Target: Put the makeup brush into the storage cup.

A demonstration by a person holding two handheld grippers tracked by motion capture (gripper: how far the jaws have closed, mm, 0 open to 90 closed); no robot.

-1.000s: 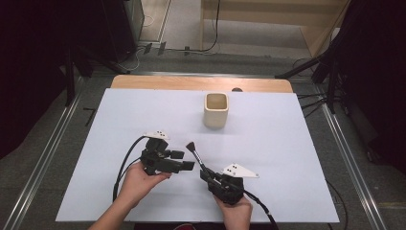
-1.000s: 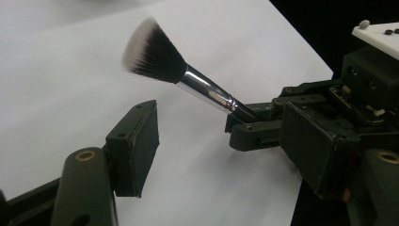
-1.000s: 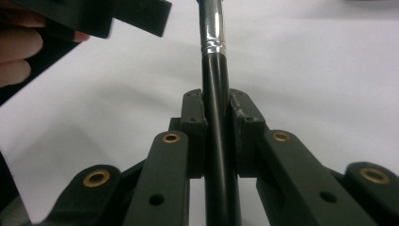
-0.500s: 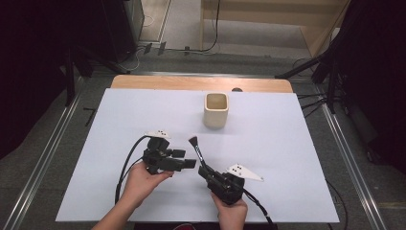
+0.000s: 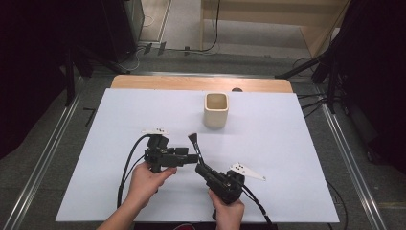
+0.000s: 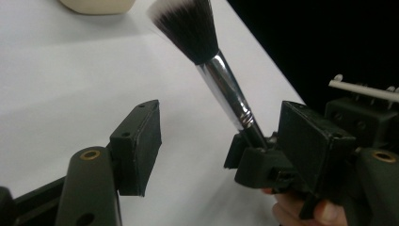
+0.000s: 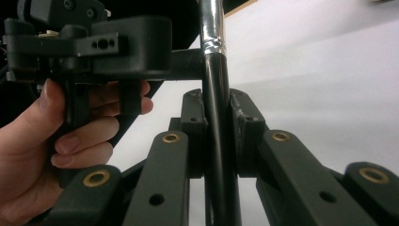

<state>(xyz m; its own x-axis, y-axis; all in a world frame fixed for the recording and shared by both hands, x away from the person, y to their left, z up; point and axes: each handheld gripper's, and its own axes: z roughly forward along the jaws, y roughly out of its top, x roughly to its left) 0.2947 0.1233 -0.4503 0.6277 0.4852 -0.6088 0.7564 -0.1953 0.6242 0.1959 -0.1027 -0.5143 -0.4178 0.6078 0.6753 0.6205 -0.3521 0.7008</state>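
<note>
Brush (image 7: pixel 214 94) clamped in right gripper (image 7: pixel 215 113) – between parted left gripper (image 6: pixel 221 141) jaws.

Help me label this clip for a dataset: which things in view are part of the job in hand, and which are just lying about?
In the job:
- makeup brush, clamped in the right gripper
- left gripper, open beside the brush handle
- beige cup, likely where the brush goes

Lying about:
- small dark object at the table's far edge
- cables on the floor
</note>
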